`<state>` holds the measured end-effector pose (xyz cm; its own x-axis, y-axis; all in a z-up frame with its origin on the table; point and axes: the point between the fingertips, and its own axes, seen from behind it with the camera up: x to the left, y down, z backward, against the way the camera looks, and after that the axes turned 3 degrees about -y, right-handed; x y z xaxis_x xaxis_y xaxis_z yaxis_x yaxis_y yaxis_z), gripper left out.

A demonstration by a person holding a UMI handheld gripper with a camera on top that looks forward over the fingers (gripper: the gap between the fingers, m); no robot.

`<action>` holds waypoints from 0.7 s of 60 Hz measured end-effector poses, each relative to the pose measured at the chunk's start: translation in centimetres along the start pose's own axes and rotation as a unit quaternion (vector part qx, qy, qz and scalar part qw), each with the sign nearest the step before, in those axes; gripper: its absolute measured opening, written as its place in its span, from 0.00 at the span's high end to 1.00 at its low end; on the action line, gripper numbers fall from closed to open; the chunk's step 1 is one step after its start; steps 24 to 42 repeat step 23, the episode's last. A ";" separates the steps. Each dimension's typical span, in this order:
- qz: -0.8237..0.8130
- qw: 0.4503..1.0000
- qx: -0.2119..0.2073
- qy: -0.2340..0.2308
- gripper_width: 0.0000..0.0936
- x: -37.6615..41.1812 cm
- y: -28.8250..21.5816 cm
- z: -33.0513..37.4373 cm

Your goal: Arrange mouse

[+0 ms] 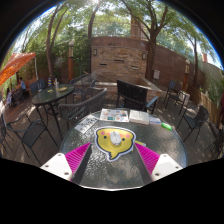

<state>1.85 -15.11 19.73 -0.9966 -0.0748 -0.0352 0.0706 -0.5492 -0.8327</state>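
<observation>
Magenta pads (72, 157) on the two fingers sat nearest the lens, and the gripper (111, 160) was spread wide, pinching nothing. Between the fingers, with a clear gap at each side, lay a yellow mouse pad (117, 144) on the round glass table (160, 168), and on that pad rested the pale mouse (117, 139), not touched by either finger. Beyond them, papers (113, 116) lay spread near the far side of the table, with a small green object (165, 126) just beside them. Dark metal patio chairs (133, 95) stood around, and a brick wall (120, 55) rose under trees behind.
</observation>
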 end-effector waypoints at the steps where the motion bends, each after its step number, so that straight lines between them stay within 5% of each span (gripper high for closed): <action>1: -0.001 1.000 0.001 0.003 0.09 0.2 0.3 0.7; 19: 0.005 1.000 0.003 0.014 0.09 2.8 3.7 8.0; 42: 0.010 1.000 -0.003 0.019 0.09 2.6 3.3 8.6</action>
